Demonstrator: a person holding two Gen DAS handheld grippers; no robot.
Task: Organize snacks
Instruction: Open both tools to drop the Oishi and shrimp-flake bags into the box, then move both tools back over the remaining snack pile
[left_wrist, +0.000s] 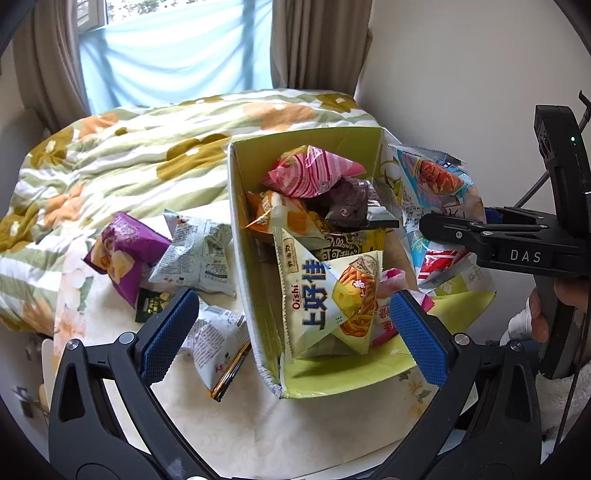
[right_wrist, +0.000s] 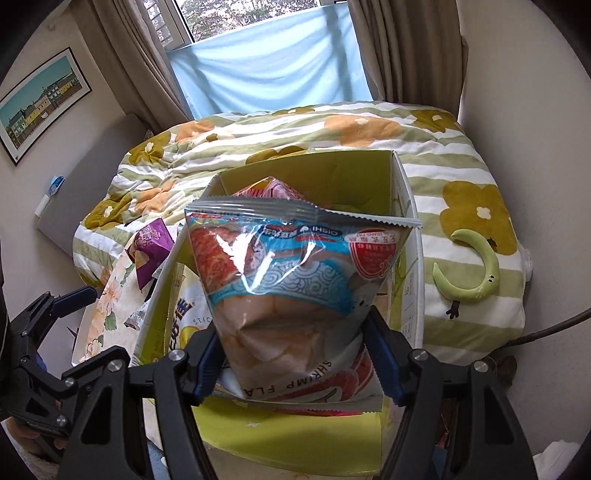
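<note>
From the left wrist view, the green box (left_wrist: 306, 147) sits on the floral tablecloth (left_wrist: 236, 424) at the foot of the bed, already half full: a pink striped packet (left_wrist: 310, 173) and a dark packet (left_wrist: 349, 201) toward the far wall of the box, a yellow Oishi bag (left_wrist: 332, 299) propped near its front. The left gripper (left_wrist: 291, 332) hangs just in front of the box with its jaws spread wide and nothing between them; the Oishi bag shows through the gap but neither pad touches it. Left of the box, loose on the cloth, lie a purple packet (left_wrist: 123, 251) and a grey-white packet (left_wrist: 197, 254), with another white one (left_wrist: 218, 339) closer to the front corner. Off the right side of the box the right gripper (left_wrist: 458, 229) carries a shrimp chip bag (left_wrist: 436, 177).

From the right wrist view, the right gripper (right_wrist: 291, 354) has both pads pressed into the lower half of the shrimp chip bag (right_wrist: 295, 266), which stands upright over the box's open mouth, its crimped top edge toward the far wall of the box (right_wrist: 406, 206).

I'd say the step is dropping this bag in. It should go well if the bag is lowered until its bottom rests on the packets inside, clear of the box's right wall, before the jaws part. The left gripper looks free to fetch the purple packet.
</note>
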